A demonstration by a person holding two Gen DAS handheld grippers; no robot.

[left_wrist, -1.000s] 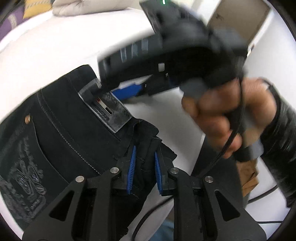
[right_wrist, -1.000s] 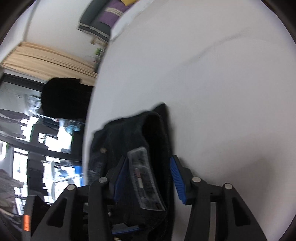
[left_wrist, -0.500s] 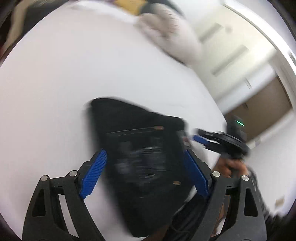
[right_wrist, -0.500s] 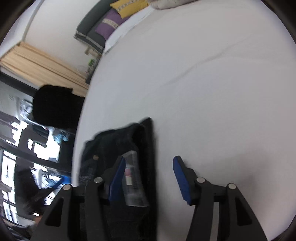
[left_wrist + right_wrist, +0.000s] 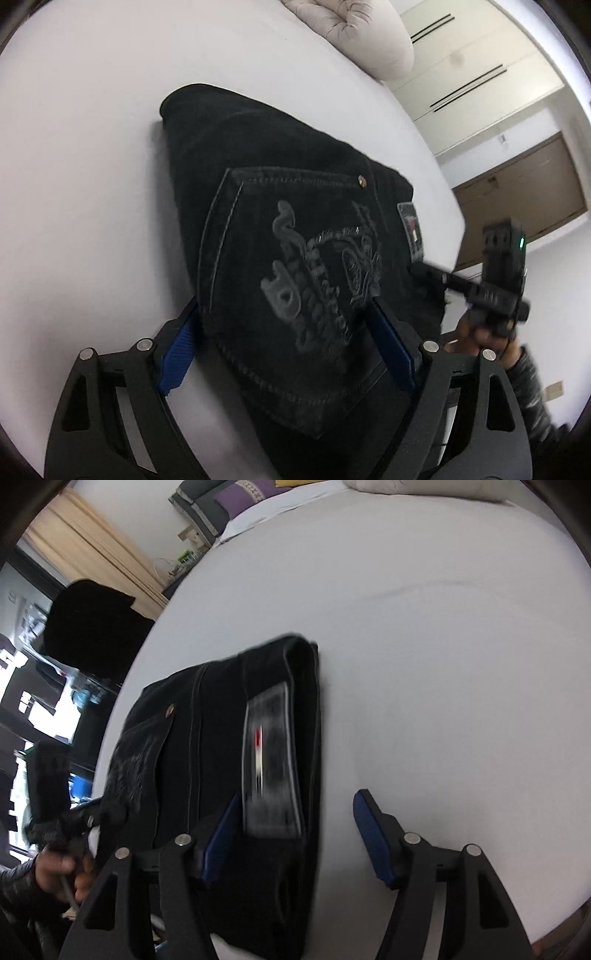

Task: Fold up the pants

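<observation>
Item: black pants [image 5: 295,229], folded into a compact bundle, lying on a white bed [image 5: 81,147] near its edge. Back pocket [image 5: 295,295] with pale embroidery faces up; waistband label [image 5: 269,760] sits along the bundle's right-hand side.

Left gripper [image 5: 288,354]: fingers spread wide, blue pads on either side of the pocket area, nothing clamped. Whether the pads touch the cloth cannot be told. The bundle extends straight forward from this gripper, its long axis running away toward the far folded edge.

Right gripper [image 5: 291,834]: also wide open, holding nothing. Its left pad lies over the label side of the pants; its right pad stands over bare sheet. It straddles the bundle's right edge.

Both grippers are at the near end of the pants, roughly equally close; each appears in the other's view, the right gripper [image 5: 495,284] off the label side.

Judgement: folding looks nearly or fully complete. Any further fold would run across the long axis, near end carried to the far edge.

Also present: cream pillow [image 5: 365,33] at the head of the bed.
</observation>
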